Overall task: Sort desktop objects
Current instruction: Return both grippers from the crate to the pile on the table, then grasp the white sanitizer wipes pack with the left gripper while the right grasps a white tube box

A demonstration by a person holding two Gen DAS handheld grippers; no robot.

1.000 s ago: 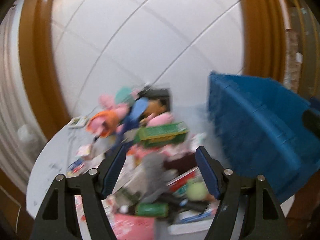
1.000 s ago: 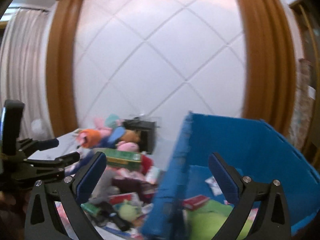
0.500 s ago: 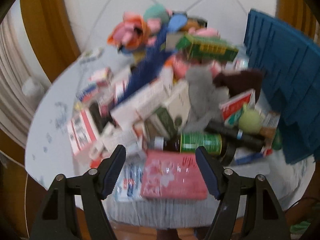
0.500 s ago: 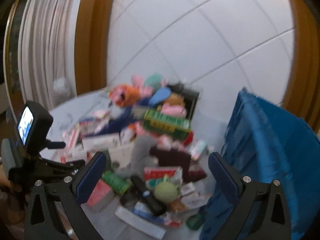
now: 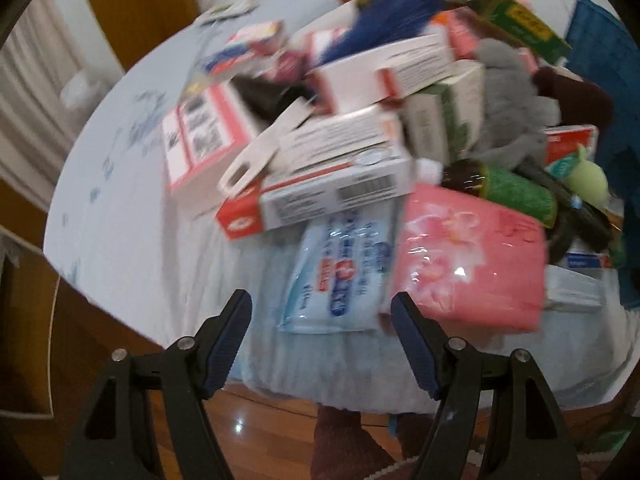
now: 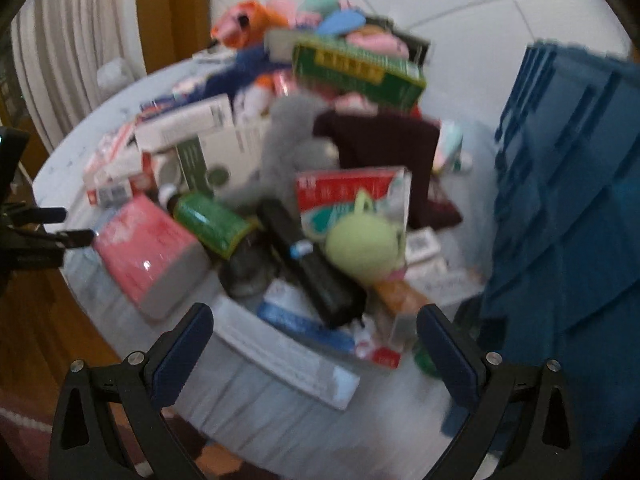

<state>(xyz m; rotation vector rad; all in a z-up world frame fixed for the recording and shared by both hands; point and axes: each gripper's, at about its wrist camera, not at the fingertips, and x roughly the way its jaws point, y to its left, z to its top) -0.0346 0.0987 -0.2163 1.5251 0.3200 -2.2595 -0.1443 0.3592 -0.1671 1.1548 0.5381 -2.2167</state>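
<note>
A heap of boxes, bottles and soft toys covers a round white table (image 5: 120, 216). My left gripper (image 5: 322, 310) is open and empty above the table's near edge, just in front of a blue-and-white packet (image 5: 344, 268) and a pink tissue pack (image 5: 472, 256). A red-and-white box (image 5: 328, 184) lies behind the packet. My right gripper (image 6: 314, 326) is open and empty too, over the near edge by a black case (image 6: 316, 268), a green plush (image 6: 366, 246) and a green-labelled bottle (image 6: 212, 220). The pink tissue pack (image 6: 148, 252) lies left of it.
A tall blue crate (image 6: 568, 208) stands at the table's right side. A long green box (image 6: 356, 66) and an orange plush (image 6: 244, 22) top the back of the heap. The other gripper's body (image 6: 24, 236) shows at the left edge. Wood floor (image 5: 256, 432) lies below the table.
Both grippers have tipped downward and dropped toward the table; the view went from wall and crate to the near part of the heap. Both pairs of jaws stayed as wide apart.
</note>
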